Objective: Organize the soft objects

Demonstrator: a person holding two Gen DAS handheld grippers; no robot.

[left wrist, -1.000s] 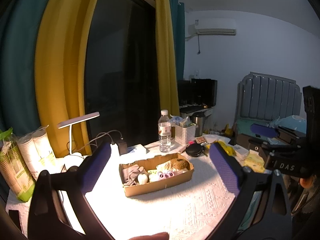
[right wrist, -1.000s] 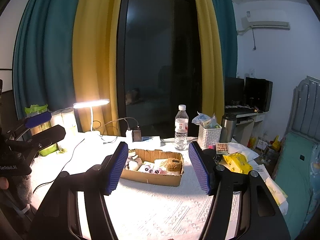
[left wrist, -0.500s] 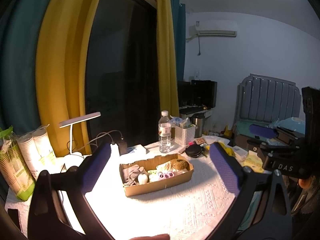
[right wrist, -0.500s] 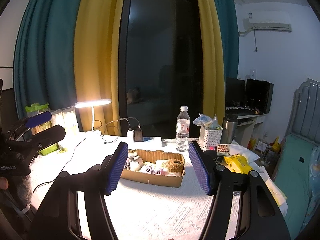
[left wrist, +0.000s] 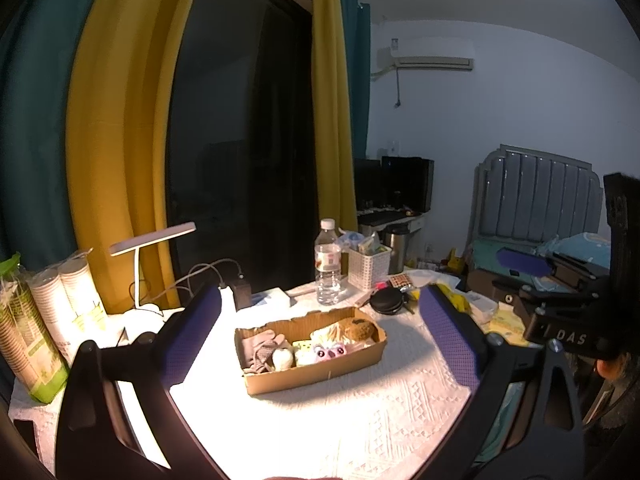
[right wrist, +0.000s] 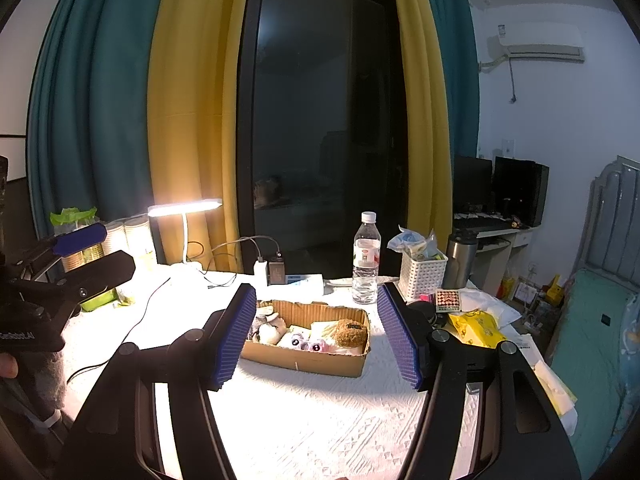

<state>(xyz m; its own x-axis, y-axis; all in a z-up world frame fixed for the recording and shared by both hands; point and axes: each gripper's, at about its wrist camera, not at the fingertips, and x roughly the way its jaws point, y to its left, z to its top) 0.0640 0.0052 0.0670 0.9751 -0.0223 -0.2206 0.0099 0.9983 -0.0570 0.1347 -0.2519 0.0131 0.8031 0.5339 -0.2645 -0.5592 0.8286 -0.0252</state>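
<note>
A shallow cardboard box (left wrist: 320, 376) stands on the white tablecloth (left wrist: 320, 432); it also shows in the right wrist view (right wrist: 308, 360). In it lie grey gloves (left wrist: 260, 346), a white plush (left wrist: 283, 358), a pink plush with big eyes (left wrist: 330, 350) and a brown plush (left wrist: 360, 330), which the right wrist view shows too (right wrist: 351, 331). My left gripper (left wrist: 320, 336) is open and empty, held back from the box. My right gripper (right wrist: 318, 334) is open and empty, also short of the box.
A lit desk lamp (right wrist: 184, 212), a charger with cables (right wrist: 276, 270), a water bottle (right wrist: 366, 258), a white basket (right wrist: 422, 276), a steel flask (right wrist: 460, 260), a yellow bag (right wrist: 474, 326) and stacked paper cups (left wrist: 52, 312) ring the box. A bed (right wrist: 600, 340) stands to the right.
Both views have tilted slightly upward, so the box sits a little lower in the frames. Both grippers stay open and empty.
</note>
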